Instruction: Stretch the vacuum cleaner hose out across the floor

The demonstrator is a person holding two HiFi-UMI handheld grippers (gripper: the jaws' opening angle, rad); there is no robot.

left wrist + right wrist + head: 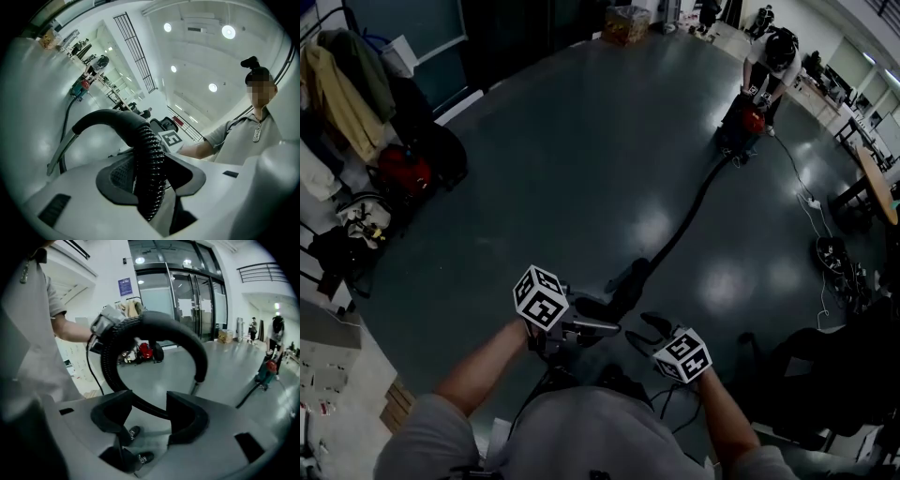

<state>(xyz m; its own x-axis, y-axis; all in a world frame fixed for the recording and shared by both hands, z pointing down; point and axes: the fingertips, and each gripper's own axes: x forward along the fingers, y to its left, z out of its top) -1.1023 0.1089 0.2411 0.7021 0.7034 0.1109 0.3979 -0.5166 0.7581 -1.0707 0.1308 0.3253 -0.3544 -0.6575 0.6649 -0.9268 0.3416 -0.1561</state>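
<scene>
hose: near end lost in dark clutter, lower ctr of head view.
vacuum cleaner: upper rt, tiny, partly behind bent-over person.
coats: upper left, cut by frame edge.
table: rt edge, mostly cut off.
box: top ctr, too small to tell contents.

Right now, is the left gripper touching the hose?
Touching. The left gripper view shows the hose running between the jaws of the left gripper, pressed against both pads with no gap visible.
</scene>
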